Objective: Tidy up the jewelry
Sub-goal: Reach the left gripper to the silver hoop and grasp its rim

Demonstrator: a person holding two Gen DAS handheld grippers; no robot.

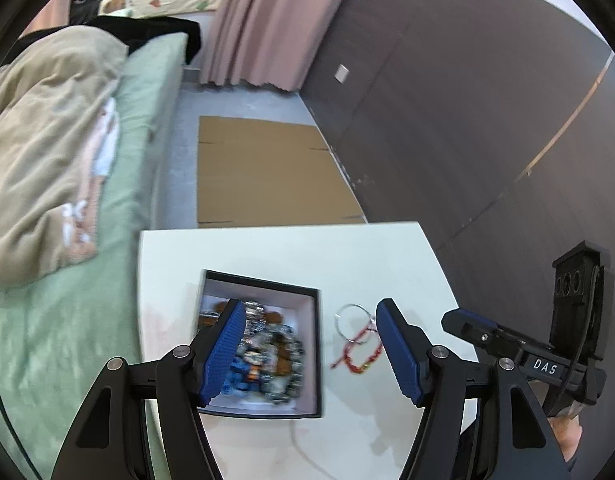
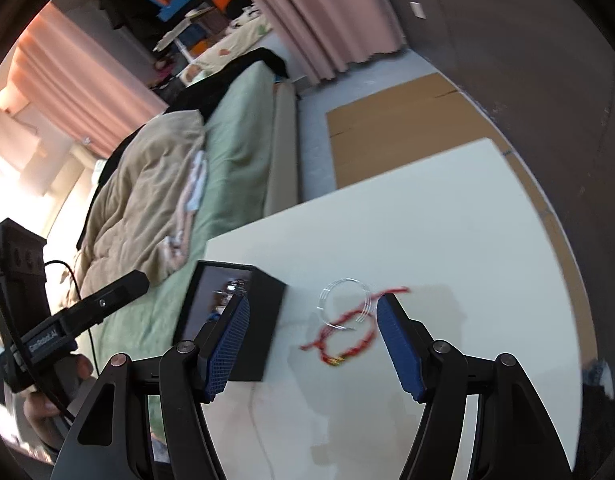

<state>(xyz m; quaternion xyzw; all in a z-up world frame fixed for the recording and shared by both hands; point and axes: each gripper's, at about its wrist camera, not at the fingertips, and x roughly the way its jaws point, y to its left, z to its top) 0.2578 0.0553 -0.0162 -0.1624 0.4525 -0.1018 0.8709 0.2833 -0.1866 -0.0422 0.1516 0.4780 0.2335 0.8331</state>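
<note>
Two loose pieces, a red cord bracelet (image 2: 344, 338) and a thin silver bangle (image 2: 344, 301) overlapping it, lie just right of the black jewelry box (image 2: 256, 322) (already heaped). The right gripper (image 2: 312, 344) gapes directly over them, nearer than the left gripper (image 1: 309, 354), also spread wide and empty.

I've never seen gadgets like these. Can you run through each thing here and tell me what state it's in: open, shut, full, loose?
Left gripper: open, holding nothing, above the box.
Right gripper: open, holding nothing, above the bracelets.
Jewelry box: lidless, upright, piled with jewelry.
Red cord bracelet: loose on the white table, outside the box.
Clear bangle: lying flat, overlapping the red cord bracelet.
Flattened cardboard: flat on the floor.
</note>
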